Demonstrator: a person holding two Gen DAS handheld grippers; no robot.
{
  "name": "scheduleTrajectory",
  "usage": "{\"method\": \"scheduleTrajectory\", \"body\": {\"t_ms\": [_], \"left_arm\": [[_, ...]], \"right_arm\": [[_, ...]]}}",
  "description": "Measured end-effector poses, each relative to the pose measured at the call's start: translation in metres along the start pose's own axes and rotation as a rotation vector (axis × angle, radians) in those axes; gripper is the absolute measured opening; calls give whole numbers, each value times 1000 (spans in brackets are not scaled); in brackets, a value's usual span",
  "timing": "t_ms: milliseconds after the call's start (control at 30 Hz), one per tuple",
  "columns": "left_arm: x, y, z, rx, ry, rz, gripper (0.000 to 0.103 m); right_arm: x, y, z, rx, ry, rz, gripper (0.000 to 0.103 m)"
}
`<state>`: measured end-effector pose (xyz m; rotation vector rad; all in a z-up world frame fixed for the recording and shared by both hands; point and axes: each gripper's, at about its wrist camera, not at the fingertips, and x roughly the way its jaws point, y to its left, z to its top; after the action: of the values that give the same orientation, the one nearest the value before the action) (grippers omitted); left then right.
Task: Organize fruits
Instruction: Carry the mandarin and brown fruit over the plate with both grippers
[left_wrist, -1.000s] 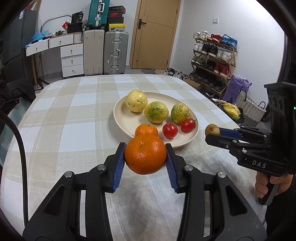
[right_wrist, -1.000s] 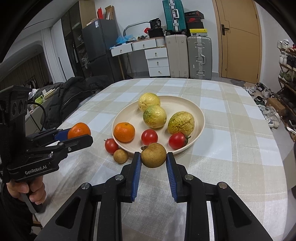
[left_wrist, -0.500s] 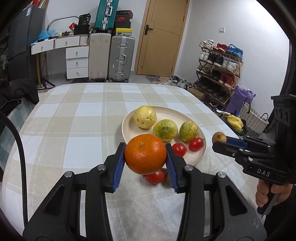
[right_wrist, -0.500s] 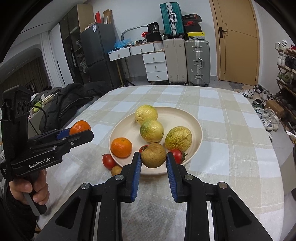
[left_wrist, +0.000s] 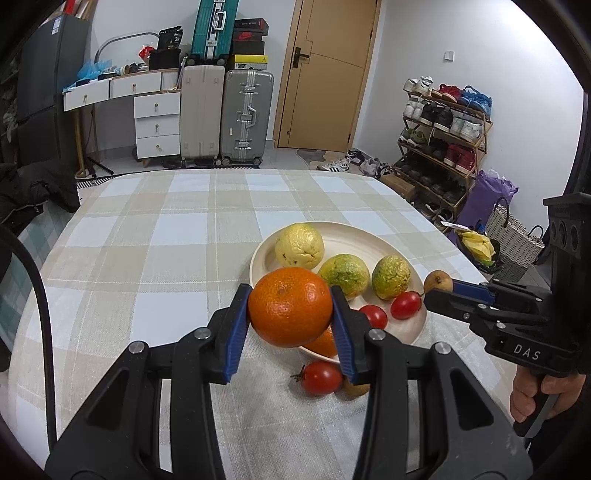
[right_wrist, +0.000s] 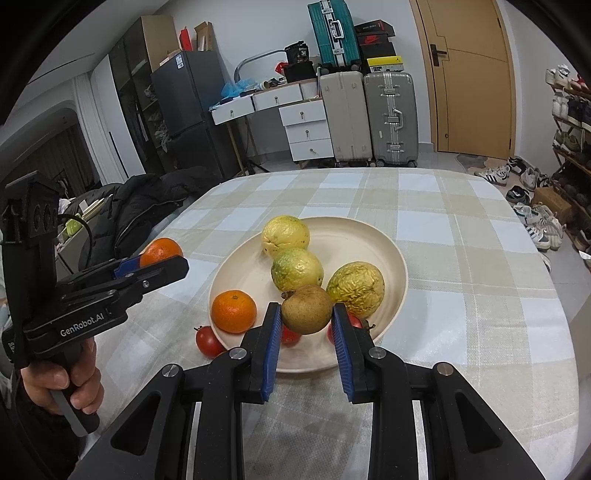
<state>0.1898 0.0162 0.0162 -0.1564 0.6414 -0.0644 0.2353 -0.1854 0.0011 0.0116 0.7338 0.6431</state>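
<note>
My left gripper (left_wrist: 291, 314) is shut on a large orange (left_wrist: 290, 307) and holds it above the near rim of the cream plate (left_wrist: 343, 242). My right gripper (right_wrist: 306, 326) is shut on a small brown pear (right_wrist: 307, 308) above the plate's front (right_wrist: 395, 254). The plate holds three yellow-green citrus fruits (right_wrist: 285, 232), a small orange (right_wrist: 233, 311) and two red tomatoes (left_wrist: 405, 305). One tomato (left_wrist: 320, 377) and a small brown fruit (left_wrist: 356, 388) lie on the cloth beside the plate. Each gripper also shows in the other's view, the left (right_wrist: 162, 258) and the right (left_wrist: 439, 291).
The table has a beige and white checked cloth (left_wrist: 155, 240). A dark jacket (right_wrist: 147, 199) lies off the table's left side. Suitcases (left_wrist: 245, 114) and drawers stand at the back wall, a shoe rack (left_wrist: 443, 136) at the right.
Both grippers have risen and drawn back from the plate with their fruits still held. The plate now sits lower and farther ahead in both views.
</note>
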Motion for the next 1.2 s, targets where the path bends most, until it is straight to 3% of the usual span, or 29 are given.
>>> {"method": "scheduleTrajectory", "body": {"t_ms": [1200], "left_arm": [[76, -17, 10, 44, 106, 12, 39]], "right_arm": [[43, -4, 9, -16, 71, -5, 28]]}}
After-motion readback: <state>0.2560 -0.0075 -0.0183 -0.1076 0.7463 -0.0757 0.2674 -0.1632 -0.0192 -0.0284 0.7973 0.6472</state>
